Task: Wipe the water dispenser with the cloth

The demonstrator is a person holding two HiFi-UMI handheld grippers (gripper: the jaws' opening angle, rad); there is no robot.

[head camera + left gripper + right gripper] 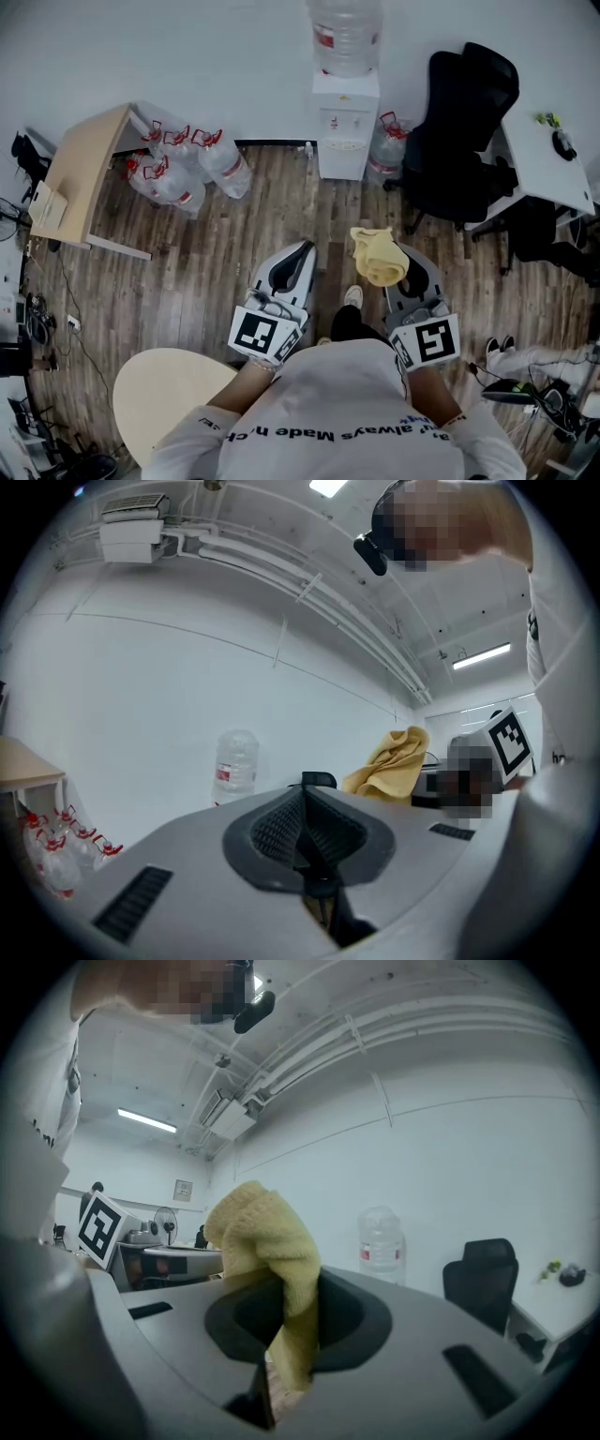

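Note:
A white water dispenser (345,131) with a clear bottle (347,36) on top stands against the far wall; the bottle (381,1239) shows in the right gripper view and the bottle (234,764) in the left gripper view. My right gripper (401,267) is shut on a yellow cloth (377,255), which bunches above its jaws; the cloth (267,1251) fills the middle of that gripper's view. My left gripper (292,265) is shut with nothing in it, level with the right one. Both are well short of the dispenser.
Several empty water bottles (183,159) lie left of the dispenser beside a wooden desk (80,178). One more bottle (386,148) stands to its right. A black office chair (459,131) and a white desk (544,155) are at the right. A round table (164,394) is near left.

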